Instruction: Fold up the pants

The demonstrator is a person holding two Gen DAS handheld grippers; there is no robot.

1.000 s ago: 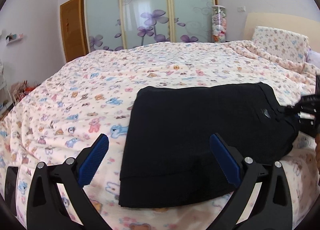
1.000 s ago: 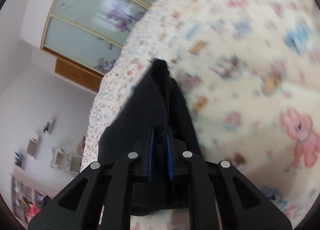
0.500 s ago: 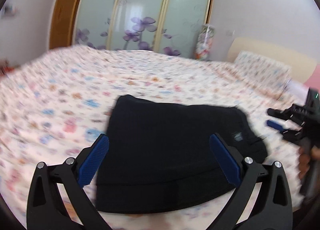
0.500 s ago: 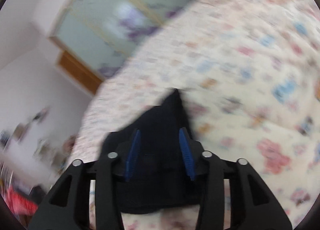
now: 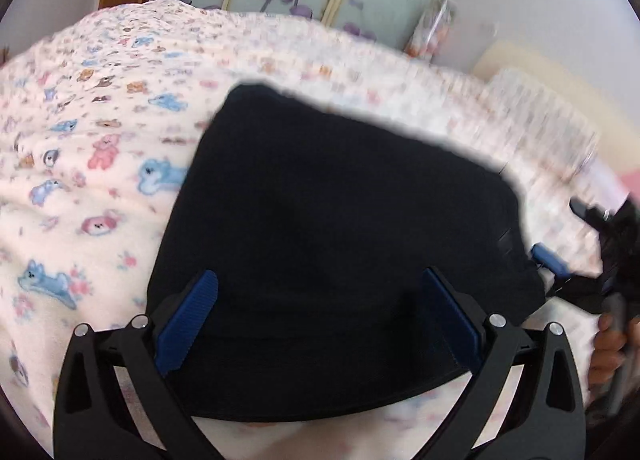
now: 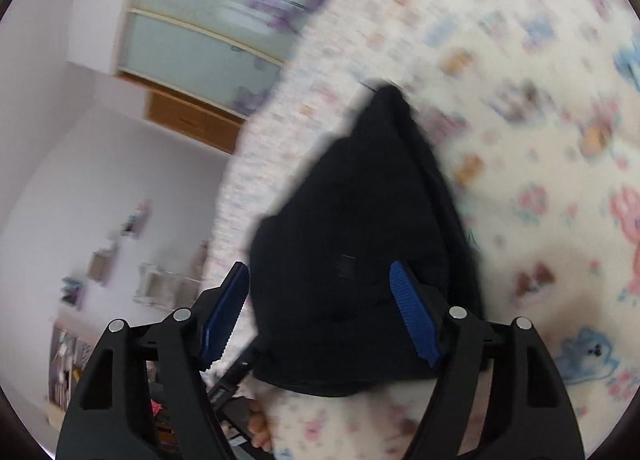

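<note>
- Left wrist view looks down, close, past its jaws at the black pants [image 5: 340, 244].
- Right wrist view, rolled, faces the same pants [image 6: 360, 252] past its jaws.

The right gripper [image 6: 320, 312], clamped on the corner of the black pants [image 6: 360, 260] a second ago, has just been spreading its jaws and now stands wide, blue pads clear of the cloth, which lies released between them on the bedspread [image 6: 520, 100]. In the left wrist view the left gripper [image 5: 316, 320] tips downward and closer, so the folded pants [image 5: 340, 240] fill the middle of the frame and the wardrobe slides toward the top edge.
</note>
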